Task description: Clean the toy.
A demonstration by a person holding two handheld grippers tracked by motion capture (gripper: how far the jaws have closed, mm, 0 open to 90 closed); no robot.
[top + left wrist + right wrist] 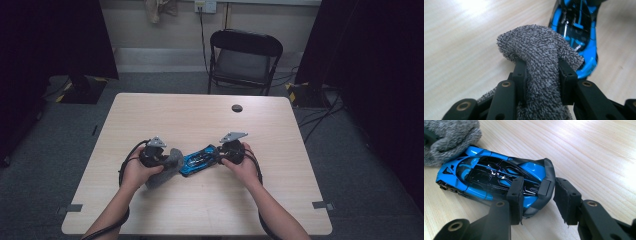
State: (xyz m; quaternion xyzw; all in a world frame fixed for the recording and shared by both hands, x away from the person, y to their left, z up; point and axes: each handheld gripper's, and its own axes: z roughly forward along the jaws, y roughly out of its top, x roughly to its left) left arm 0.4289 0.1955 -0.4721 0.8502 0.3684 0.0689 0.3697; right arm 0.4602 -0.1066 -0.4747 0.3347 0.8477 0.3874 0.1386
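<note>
- One toy car (198, 160), blue and black, lies on the counter (200, 120) near the middle, somewhat toward the person's edge.
- Its long axis runs diagonally: one end points toward the near left corner, the other toward the far right corner. In the right gripper view the roof faces the camera.
- One grey cloth (167, 167), bunched, is just to the left of the car; in the right gripper view it touches the car's far end.
- Left tongs (542, 72): clamped on the cloth, which bulges out past the pads.
- Right tongs (541, 197): the jaws straddle the car's dark tail end; one pad sits against the body, while the other pad shows a gap beside the tail. I cannot tell whether the grip is firm.
- Count: one car, one cloth, two tongs, one chair (243, 57) beyond the far edge.
</note>
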